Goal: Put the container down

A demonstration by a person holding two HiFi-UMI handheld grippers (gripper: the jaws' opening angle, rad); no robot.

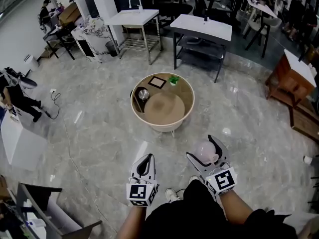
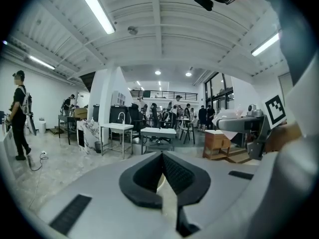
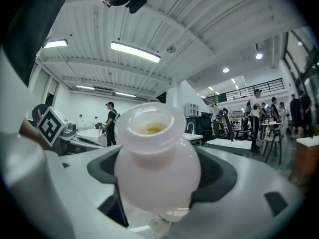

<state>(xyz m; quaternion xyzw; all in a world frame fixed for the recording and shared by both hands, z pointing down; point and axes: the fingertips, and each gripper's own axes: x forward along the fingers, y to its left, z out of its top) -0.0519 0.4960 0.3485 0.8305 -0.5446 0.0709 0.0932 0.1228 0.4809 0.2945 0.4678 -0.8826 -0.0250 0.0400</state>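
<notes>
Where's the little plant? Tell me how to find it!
Look at the round table in the middle of the floor. At its far side, right of the black-framed square, sits the small plant, the only green thing on it.

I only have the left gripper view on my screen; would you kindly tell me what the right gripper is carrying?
Observer: The right gripper has its jaws shut on the round body of a pale pink container with a wide mouth.
Operator: Thank you. Is there somewhere to set it down?
Observer: A round table with a raised rim stands ahead of both grippers. The container is over the floor, not yet above the table.
Operator: Is anything already on that table?
Observer: Yes, there is a metal cup, a dark square frame and a small green plant, all toward its far side.
</notes>
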